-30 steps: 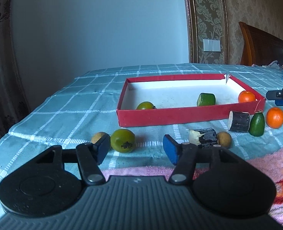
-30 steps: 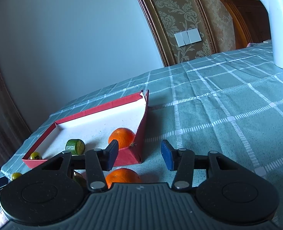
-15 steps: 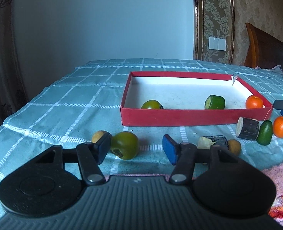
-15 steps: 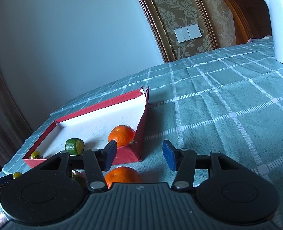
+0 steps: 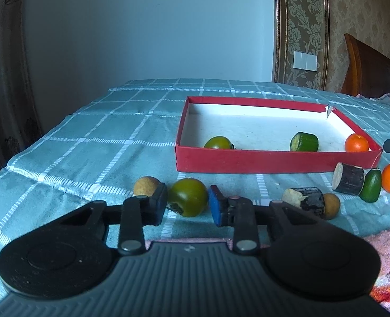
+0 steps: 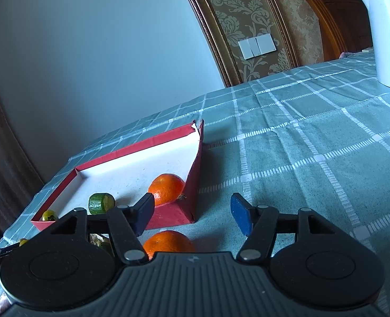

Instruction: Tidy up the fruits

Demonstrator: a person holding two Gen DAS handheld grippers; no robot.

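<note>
The round green persimmon-like fruit (image 5: 188,196), near the red cardboard tray (image 5: 274,161), is being clamped by the just-closing left gripper (image 5: 187,206), readied for lifting.

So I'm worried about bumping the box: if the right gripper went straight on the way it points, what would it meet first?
Probably bare tablecloth: the right gripper, jaws open and empty, aims just right of the red box corner, though depth is unclear.

In the right wrist view, the gripper body hides the lower part of the orange on the cloth (image 6: 168,241), and the white kettle (image 6: 385,31) is cut off by the right edge. In the left wrist view, the red box's near wall (image 5: 274,159) conceals the lower part of the green tomato (image 5: 218,142) inside, and the small tan fruit (image 5: 331,206) lies partly behind a dark cut piece (image 5: 304,200).
</note>
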